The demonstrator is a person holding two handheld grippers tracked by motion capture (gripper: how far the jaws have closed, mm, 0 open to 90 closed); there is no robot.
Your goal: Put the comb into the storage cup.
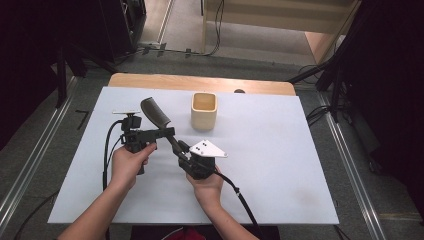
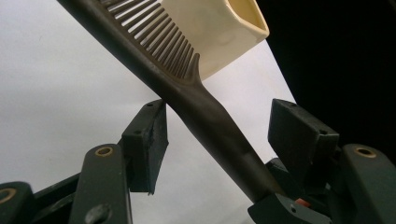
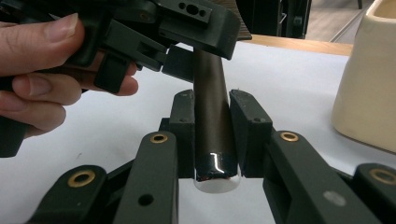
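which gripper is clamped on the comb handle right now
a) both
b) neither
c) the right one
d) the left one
c: in the right gripper view the right gripper has both pads pressed on the end of the comb handle, while the left gripper stands around the handle with gaps on both sides.
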